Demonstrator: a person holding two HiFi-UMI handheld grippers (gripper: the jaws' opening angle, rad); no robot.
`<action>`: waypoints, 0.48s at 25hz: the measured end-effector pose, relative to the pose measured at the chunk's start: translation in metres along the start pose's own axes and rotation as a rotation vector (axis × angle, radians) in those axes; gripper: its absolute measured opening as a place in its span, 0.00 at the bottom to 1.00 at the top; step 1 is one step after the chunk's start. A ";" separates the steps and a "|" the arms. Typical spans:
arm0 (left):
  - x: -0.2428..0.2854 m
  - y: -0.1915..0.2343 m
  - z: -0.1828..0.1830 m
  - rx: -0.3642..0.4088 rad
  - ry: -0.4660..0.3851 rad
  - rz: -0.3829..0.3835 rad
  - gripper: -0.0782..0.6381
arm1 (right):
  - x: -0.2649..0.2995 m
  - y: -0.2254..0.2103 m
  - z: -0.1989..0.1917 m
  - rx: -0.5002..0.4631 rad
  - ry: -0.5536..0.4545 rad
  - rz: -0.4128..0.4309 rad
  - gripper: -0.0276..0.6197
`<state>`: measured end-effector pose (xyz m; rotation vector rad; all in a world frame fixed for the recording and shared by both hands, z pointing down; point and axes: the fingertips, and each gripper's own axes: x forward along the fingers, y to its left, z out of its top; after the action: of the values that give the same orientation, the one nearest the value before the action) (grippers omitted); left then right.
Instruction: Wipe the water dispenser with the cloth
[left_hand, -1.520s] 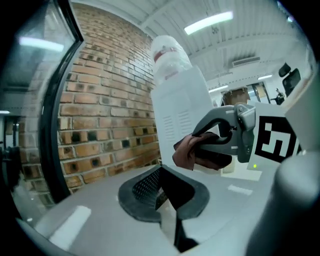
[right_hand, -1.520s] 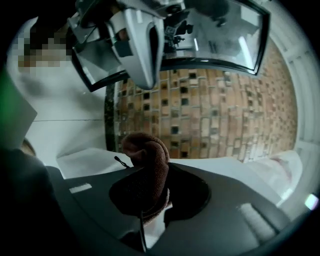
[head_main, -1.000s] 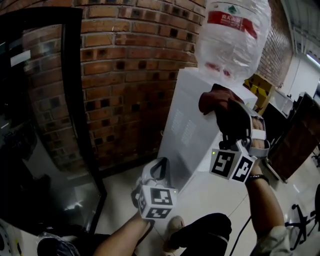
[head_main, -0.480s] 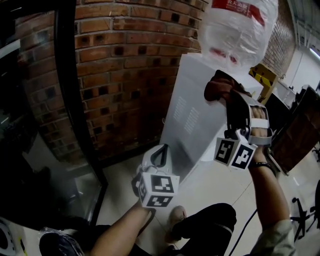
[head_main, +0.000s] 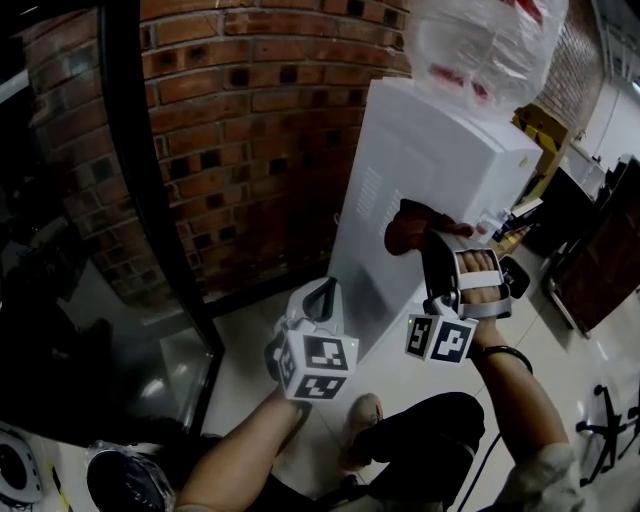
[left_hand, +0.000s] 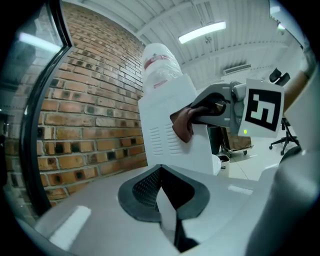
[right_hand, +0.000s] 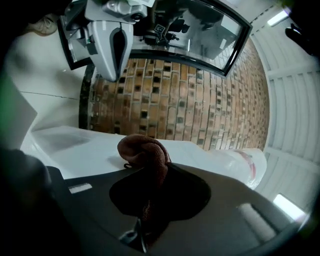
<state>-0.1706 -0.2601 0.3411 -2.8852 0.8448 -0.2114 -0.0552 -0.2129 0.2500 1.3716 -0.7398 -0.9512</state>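
1. At the left edge stands a dark, reflective glass panel (head_main: 60, 250) in a black frame; no writing shows on it
2. Right of it, a red brick wall (head_main: 260, 120) runs down to the pale floor (head_main: 250, 370)
3. The white left gripper (head_main: 322, 292) is level with the foot of the wall, just left of the dispenser. Its tongs are clenched together with nothing between them, and they touch nothing. Its cube (head_main: 318, 365) carries black-and-white square markers, with no letters
4. The water dispenser (head_main: 440, 150), a tall white box, stands in front of the brick wall. Rows of vent slots (head_main: 368, 200) are cut into its side panel, and no brand name can be made out on it
5. A clear water bottle (head_main: 480, 40) sits upside down on the dispenser's top. It bears a red label band, but the print on it is too blurred to read
6. The cloth (head_main: 408, 224), reddish brown and bunched, lies against the dispenser's side panel. It sits right of the vent slots, near the panel's front edge and below the top corner
7. The right gripper (head_main: 428, 238) is grasping the cloth: its tongs are closed on the cloth's tail, and the bunch bulges past the tips. Its cube (head_main: 442, 340) also shows square markers only
8. A dark band (head_main: 500, 352) circles the wrist behind that gripper
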 end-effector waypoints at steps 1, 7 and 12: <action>0.000 0.000 -0.002 0.003 0.006 0.000 0.11 | 0.000 0.014 0.001 -0.010 -0.003 0.028 0.15; 0.000 0.004 -0.023 -0.030 0.020 0.008 0.11 | -0.006 0.092 0.015 -0.054 -0.045 0.194 0.15; 0.005 0.007 -0.060 -0.060 0.066 0.038 0.11 | -0.013 0.155 0.019 -0.089 -0.054 0.328 0.16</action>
<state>-0.1801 -0.2741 0.3990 -2.9297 0.9316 -0.2839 -0.0588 -0.2169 0.4064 1.1083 -0.9205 -0.7536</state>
